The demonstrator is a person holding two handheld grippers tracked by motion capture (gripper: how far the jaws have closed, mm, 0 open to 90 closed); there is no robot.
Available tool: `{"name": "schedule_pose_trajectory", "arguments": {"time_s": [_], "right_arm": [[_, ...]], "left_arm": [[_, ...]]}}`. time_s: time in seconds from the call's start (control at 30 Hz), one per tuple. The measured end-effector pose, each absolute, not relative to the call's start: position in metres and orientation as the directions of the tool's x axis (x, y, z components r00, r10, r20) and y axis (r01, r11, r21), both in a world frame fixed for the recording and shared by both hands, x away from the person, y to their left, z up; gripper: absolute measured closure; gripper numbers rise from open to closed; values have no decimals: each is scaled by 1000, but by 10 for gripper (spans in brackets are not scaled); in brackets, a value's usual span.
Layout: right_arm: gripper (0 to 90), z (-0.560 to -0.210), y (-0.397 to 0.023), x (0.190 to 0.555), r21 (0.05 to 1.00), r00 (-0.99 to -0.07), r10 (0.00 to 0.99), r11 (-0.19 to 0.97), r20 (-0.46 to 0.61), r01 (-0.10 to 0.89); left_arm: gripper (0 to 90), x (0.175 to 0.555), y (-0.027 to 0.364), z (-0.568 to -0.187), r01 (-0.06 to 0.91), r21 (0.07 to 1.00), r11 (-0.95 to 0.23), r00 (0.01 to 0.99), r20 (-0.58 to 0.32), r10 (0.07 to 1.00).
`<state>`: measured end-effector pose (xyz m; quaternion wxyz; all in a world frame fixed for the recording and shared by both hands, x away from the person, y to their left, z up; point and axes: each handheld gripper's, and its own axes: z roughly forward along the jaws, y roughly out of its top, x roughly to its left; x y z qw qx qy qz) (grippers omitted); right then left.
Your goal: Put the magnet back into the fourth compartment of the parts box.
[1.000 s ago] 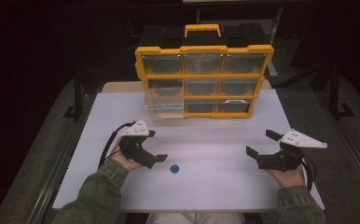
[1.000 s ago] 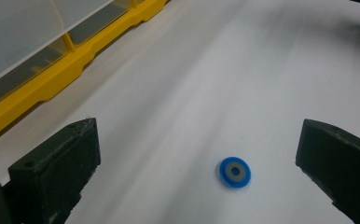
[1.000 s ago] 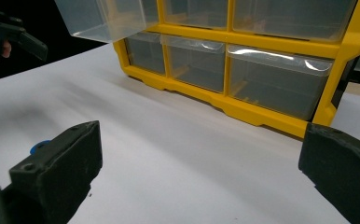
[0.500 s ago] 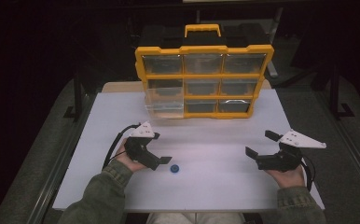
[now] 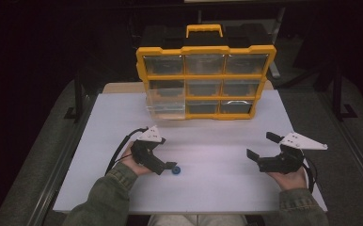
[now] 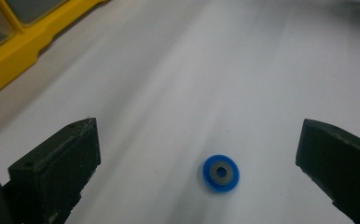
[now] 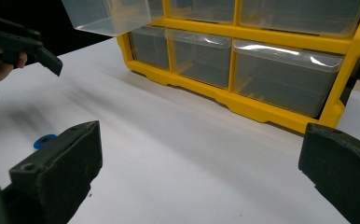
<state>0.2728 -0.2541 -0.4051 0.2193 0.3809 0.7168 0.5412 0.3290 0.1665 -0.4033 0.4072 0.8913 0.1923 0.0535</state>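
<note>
Blue washer [image 5: 176, 170]: lies flat on the white bench [image 5: 217, 141], near the front edge on the person's left side, grey centre with a hole, seen clearly in the left gripper view [image 6: 221, 173]. It is the smallest item here; notes below run from largest down.

Bench: white top, covers most of the high view, dark surroundings on all sides.

Yellow organiser [image 5: 206, 80]: stands upright at the far middle of the bench, black back, yellow carry handle on top, three rows of three clear drawers. One clear drawer [image 5: 165, 102], at the left end of the lower rows, is pulled out toward the person; the others sit flush. In the right gripper view the organiser's lower drawers [image 7: 243, 65] lie ahead and the pulled drawer [image 7: 108, 16] juts out at upper left.

Left tongs [image 5: 168, 168]: held low over the bench, jaws wide apart, holding nothing. The washer lies between the jaws in the left gripper view, nearer the right-hand jaw, touching neither. Grey plate on top, black cable looping back to the sleeve.

Right tongs [image 5: 259, 147]: well apart from the washer, on the right side of the bench, jaws wide, empty, pointed toward the organiser.

Washer also shows at the left edge of the right gripper view [image 7: 44, 140], partly hidden behind a jaw.
</note>
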Motion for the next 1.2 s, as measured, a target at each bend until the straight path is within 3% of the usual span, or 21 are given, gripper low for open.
{"name": "schedule_pose_trajectory", "arguments": {"time_s": [0.43,0.67,0.83,1.2], "right_arm": [[0,-405,-256,273,944,-614,781,111,110,310],[0,-405,-256,273,944,-616,780,110,112,311],[0,-404,-257,272,945,-617,779,108,113,309],[0,-404,-258,272,946,-617,779,106,113,307]], "left_arm": [[0,332,156,-418,334,672,-661,926,-105,361],[0,331,155,-424,351,689,-634,923,-142,356],[0,329,152,-429,342,667,-662,927,-122,355],[138,326,149,-434,310,661,-683,940,-107,324]]}}
